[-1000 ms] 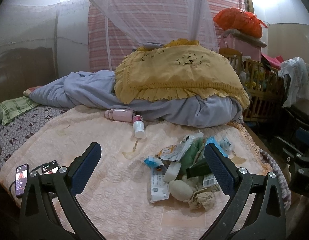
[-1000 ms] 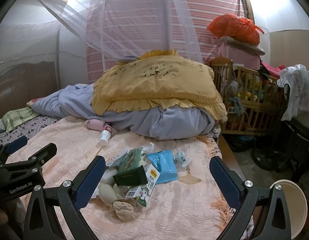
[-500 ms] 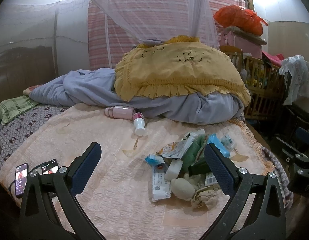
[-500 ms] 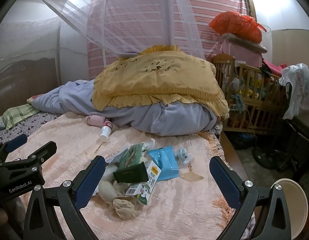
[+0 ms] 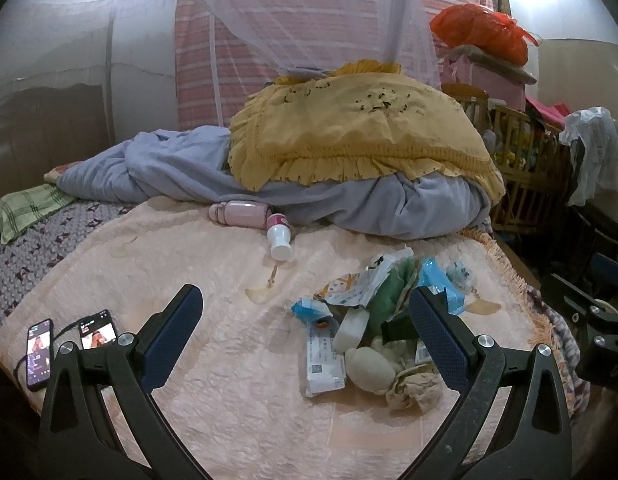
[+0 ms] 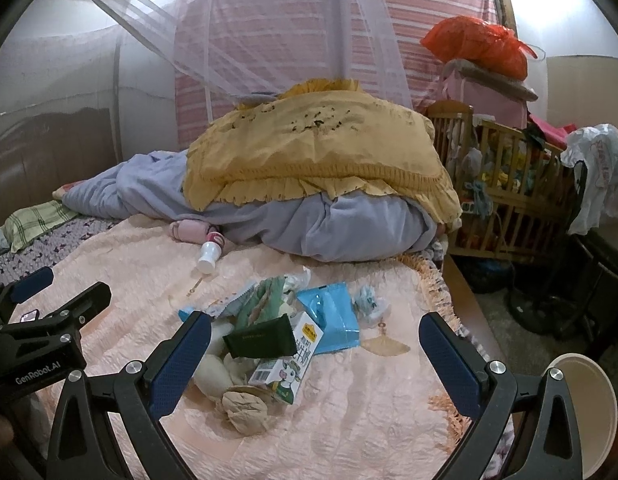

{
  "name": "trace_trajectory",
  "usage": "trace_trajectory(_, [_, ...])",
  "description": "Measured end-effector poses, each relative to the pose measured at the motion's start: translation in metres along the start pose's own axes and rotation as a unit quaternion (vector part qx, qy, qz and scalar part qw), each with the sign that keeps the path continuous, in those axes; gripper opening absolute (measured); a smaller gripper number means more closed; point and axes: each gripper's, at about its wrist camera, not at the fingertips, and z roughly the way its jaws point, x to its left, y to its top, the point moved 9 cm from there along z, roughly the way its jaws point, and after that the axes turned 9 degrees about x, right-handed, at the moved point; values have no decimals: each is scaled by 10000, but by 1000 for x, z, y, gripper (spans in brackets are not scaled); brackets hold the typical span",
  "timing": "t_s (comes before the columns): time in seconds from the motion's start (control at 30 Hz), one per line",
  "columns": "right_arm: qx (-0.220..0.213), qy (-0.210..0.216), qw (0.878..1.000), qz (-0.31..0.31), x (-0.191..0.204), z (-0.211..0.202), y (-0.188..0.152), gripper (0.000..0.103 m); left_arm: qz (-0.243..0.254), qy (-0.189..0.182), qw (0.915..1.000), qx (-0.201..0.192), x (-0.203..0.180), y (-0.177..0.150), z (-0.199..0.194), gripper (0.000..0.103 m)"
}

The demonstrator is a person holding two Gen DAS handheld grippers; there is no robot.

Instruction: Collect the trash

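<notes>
- The left gripper [image 5: 305, 332] is wide open and holds nothing. It hangs over the near part of the bed [image 5: 213, 408].
- The right gripper [image 6: 315, 350] is wide open too, with nothing in it. It hangs over the trash pile [image 6: 269, 340], close to the right edge of the bed.
- Closest in the pile is a brown paper ball [image 6: 245, 408]. It looks light and squishy, so I think a pinch across its middle would hold it.
- Next to it lies a white lump [image 6: 213, 372]. It looks soft, maybe tissue, and should squash when squeezed.
- A small milk carton [image 6: 289, 364] leans on the pile. It looks stiff, light and likely empty. Its flat sides look best to grab.
- A dark green packet [image 6: 261, 340] lies on top of the carton. It is thin and may slide off.
- A blue wrapper [image 6: 333, 320] lies flat, just behind. It looks thin and slippery, so a raised edge is the place to pinch.
- A white bottle [image 6: 209, 258] lies further back, near the blanket [image 6: 329, 228]. I cannot tell if it is trash.
- A round bowl [image 6: 589, 412] shows past the right edge of the bed.
</notes>
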Motion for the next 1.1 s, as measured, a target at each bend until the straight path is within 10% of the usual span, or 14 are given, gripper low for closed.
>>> trace_trajectory(0.93, [1026, 521, 9932, 183, -17, 54, -46, 102, -214, -47, 9948, 993, 58, -56, 49, 103])
trace_trajectory(1.1, [1579, 1209, 9800, -44, 9, 74, -71, 79, -130, -189, 9926, 1190, 54, -69, 58, 102])
